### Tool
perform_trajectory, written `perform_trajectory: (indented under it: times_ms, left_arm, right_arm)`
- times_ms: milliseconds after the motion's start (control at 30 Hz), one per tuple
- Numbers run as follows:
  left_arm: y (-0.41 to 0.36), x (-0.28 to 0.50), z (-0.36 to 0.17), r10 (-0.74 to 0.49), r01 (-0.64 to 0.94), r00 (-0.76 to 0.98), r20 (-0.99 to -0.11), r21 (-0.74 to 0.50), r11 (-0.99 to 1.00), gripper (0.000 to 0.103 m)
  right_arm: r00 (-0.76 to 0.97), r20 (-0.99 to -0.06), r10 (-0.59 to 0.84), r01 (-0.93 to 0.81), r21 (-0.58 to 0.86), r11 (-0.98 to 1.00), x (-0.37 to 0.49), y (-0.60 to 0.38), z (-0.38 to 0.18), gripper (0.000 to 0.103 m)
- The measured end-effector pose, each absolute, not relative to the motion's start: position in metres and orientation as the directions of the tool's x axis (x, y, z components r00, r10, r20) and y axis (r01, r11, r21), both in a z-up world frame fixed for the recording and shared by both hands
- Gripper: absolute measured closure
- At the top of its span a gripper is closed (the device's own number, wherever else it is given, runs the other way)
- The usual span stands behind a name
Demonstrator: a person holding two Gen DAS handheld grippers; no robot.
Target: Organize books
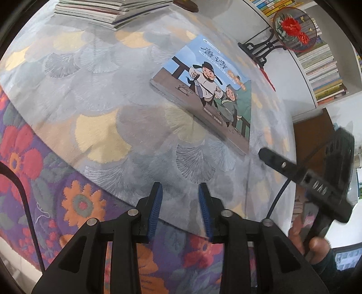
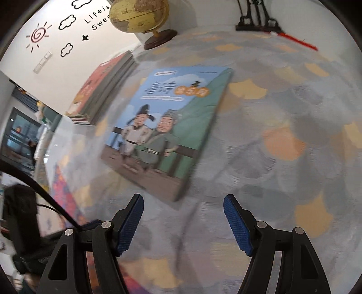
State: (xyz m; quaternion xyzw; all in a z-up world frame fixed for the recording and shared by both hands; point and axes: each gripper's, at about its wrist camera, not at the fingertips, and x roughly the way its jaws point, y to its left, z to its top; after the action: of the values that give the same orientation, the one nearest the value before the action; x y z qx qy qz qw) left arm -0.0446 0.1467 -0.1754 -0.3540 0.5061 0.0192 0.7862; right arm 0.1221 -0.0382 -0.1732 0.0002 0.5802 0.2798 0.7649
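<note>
one book lies apart from the stack on the table
the book (image 2: pixel 165 131) lies flat on the tablecloth (image 2: pixel 282 126), right of the book stack (image 2: pixel 104 90); the globe (image 2: pixel 144 18) stands behind them

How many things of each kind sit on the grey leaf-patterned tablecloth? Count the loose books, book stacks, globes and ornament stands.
Loose picture book: 1
Stack of books: 1
Globe: 1
Black ornament stand: 1
Total: 4 on the tablecloth
</note>
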Motion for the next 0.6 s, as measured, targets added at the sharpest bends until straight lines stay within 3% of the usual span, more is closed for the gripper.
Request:
perform_trajectory:
  times_ms: [233,367,433,600]
  left_arm:
    - [0.143,-0.043,-0.173,-0.301,-0.366,0.475,-0.827,-0.496,0.788,0.072]
    - [0.143,-0.046,-0.173,-0.309,-0.333,0.485,-0.818,-0.500,0.799,0.072]
    - [0.144,-0.047,-0.173,-0.322,-0.313,0.484,-0.814,-0.505,0.805,0.072]
    - [0.143,-0.048,-0.172,-0.336,-0.255,0.474,-0.814,-0.492,0.833,0.072]
  right_arm:
    - [0.378,-0.858,0.348,-0.450,0.158,0.879,0.092,-0.046,-0.188,0.031]
    - [0.452,-0.850,0.271,-0.512,0.002,0.859,0.069,-0.041,-0.190,0.025]
    - [0.472,-0.838,0.273,-0.510,-0.007,0.860,0.060,-0.050,-0.191,0.018]
    - [0.520,-0.813,0.261,-0.449,0.000,0.894,0.036,-0.075,-0.194,0.015]
